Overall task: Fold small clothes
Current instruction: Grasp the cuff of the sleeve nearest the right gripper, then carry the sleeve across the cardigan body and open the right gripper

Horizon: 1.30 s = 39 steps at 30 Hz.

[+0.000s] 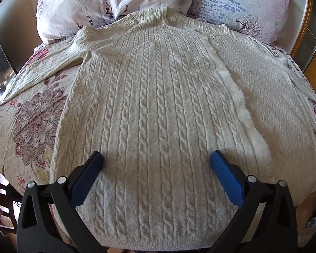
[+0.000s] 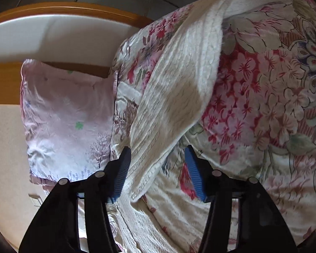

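A cream cable-knit cardigan (image 1: 158,105) lies flat on the floral bedspread (image 1: 31,122), collar toward the pillows, with a button placket (image 1: 242,109) running down its right side. Its left sleeve (image 1: 42,71) stretches out to the left. My left gripper (image 1: 157,160) is open and empty, hovering over the lower body of the cardigan. In the right wrist view, the cardigan's right sleeve (image 2: 179,88) lies across the bedspread (image 2: 273,105), its cuff end between the fingers of my right gripper (image 2: 158,154), which is open around it.
Two pink floral pillows (image 1: 107,2) (image 1: 242,4) lie at the head of the bed, against a wooden headboard (image 1: 309,67). One pillow (image 2: 67,118) and the headboard (image 2: 73,8) also show in the right wrist view. A dark chair (image 1: 2,206) stands at the left of the bed.
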{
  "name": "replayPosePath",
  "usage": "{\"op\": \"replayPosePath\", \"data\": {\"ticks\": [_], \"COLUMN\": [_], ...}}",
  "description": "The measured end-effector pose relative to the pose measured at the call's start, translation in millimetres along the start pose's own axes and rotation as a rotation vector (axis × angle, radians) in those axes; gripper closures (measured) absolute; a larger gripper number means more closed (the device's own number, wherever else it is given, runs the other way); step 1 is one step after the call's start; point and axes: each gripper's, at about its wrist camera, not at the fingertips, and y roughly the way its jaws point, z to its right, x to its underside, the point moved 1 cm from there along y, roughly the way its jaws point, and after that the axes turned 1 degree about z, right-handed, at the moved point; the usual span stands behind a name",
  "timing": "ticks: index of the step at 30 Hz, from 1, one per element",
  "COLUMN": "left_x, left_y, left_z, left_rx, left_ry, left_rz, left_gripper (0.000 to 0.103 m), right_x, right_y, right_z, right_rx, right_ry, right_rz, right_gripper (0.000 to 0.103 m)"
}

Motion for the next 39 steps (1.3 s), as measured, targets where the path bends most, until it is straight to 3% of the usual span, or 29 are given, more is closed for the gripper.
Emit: {"op": "replayPosePath", "data": {"ticks": [6,9,10,14,17,21,25,30,39], "left_x": [1,0,0,-5,-11,-19,-22,-21,-18], "left_y": [-1,-1,-2,-9,-20,-29,-30,-29,-31], "left_z": [0,-1,-2,-13,-29,-45,-52,-53,-62], "left_rx": [-0.002,0.0,0.001,0.019,0.073,0.079,0.082,0.088,0.087], "left_ry": [-0.01,-0.012,-0.014,-0.059,-0.129,-0.189,-0.215,-0.216,-0.231], "left_rz": [0.003,0.004,0.006,0.05,0.106,0.151,0.16,0.157,0.161], "left_gripper": [0.002,0.002,0.002,0.002,0.002,0.002,0.002,0.002,0.002], "right_x": [-18,-23,-23,-19,-12,7,44,116,248], "right_y": [1,4,4,0,-3,-6,3,35,109], "right_z": [14,18,18,-1,-34,-82,-129,-166,-145], "right_rx": [-0.017,-0.019,-0.032,-0.075,-0.107,-0.183,-0.242,-0.277,-0.12], "right_ry": [0.063,0.062,0.057,-0.024,-0.144,-0.306,-0.487,-0.69,-0.879], "right_rz": [0.049,0.055,0.059,0.084,0.092,0.078,0.017,-0.146,-0.442], "right_gripper": [0.067,0.084,0.095,0.096,0.096,0.096,0.096,0.096,0.096]}}
